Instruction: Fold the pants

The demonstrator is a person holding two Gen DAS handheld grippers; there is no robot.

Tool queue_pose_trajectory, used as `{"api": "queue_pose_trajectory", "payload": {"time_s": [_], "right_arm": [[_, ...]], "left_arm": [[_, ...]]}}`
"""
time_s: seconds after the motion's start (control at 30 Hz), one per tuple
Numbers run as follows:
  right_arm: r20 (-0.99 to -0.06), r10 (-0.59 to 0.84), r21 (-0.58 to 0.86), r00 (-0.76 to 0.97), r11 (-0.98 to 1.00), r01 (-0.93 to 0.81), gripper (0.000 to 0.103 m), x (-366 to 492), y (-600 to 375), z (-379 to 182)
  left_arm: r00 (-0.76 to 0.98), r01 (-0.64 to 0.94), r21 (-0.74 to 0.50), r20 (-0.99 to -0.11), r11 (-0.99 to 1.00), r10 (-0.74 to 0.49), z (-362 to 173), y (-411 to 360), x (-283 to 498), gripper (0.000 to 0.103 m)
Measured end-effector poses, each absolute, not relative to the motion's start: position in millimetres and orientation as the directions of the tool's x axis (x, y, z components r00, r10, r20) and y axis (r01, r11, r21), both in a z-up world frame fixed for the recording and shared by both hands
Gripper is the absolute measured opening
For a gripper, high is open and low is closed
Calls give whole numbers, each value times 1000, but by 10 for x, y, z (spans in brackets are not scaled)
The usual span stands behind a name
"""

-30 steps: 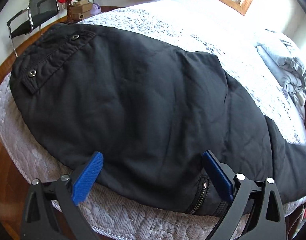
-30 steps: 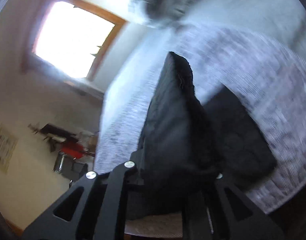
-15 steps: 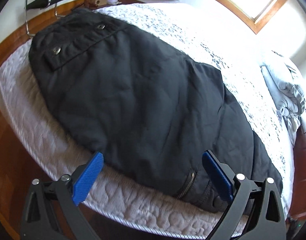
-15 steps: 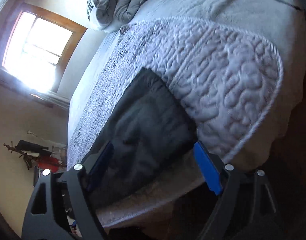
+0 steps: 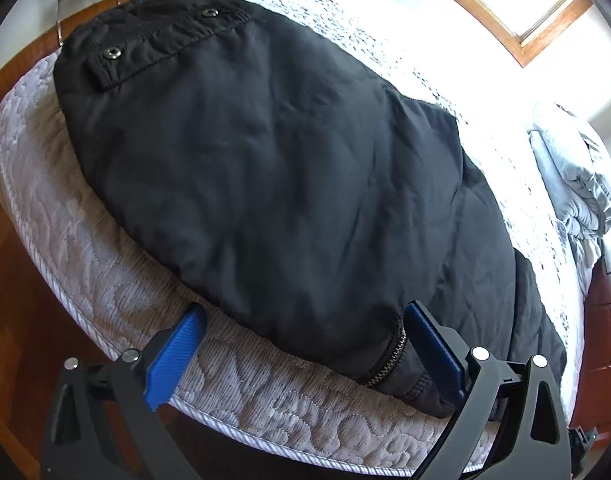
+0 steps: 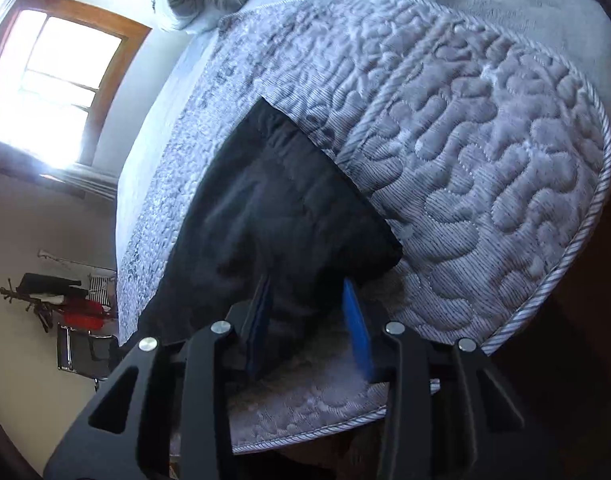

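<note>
On the quilted white mattress (image 5: 85, 248) the black padded pants (image 5: 273, 168) lie spread flat, waistband with metal snaps at the far end, near the bed's front edge. The left gripper (image 5: 305, 334), tilted steeply downward, has its blue pads spread wide just over the hem by a zipper (image 5: 389, 364), not pressing it. The right gripper (image 6: 307, 304) also angles down; its jaws have just been opening and stand apart with the pants' corner (image 6: 313, 240) loosely between them.
</note>
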State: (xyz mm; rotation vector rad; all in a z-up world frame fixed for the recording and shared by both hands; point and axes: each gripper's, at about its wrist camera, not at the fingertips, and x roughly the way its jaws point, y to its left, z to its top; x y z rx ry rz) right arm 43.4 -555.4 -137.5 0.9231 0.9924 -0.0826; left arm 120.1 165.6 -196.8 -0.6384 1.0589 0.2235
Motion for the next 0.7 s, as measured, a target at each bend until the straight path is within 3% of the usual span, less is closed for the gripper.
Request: {"api": "queue_pose_trajectory", "payload": {"time_s": [0.07,0.17,0.7], "right_arm": [[-738,322,635,592,627,451,66,304,-5608,-1348],[-696,372,694,614,567,444,68,110,-5613,-1433],[-551,441,814,709,470,340,65,865,-5434,-1927]], "left_arm": [[493,-468,-380,-862,798,-122,-1926,1733,1153,99],[506,-472,-372,-857,800,-100,-1866,1754,1111,99],[471,-533,-336,-880,777,-57,-1957,1981,1016,99]]}}
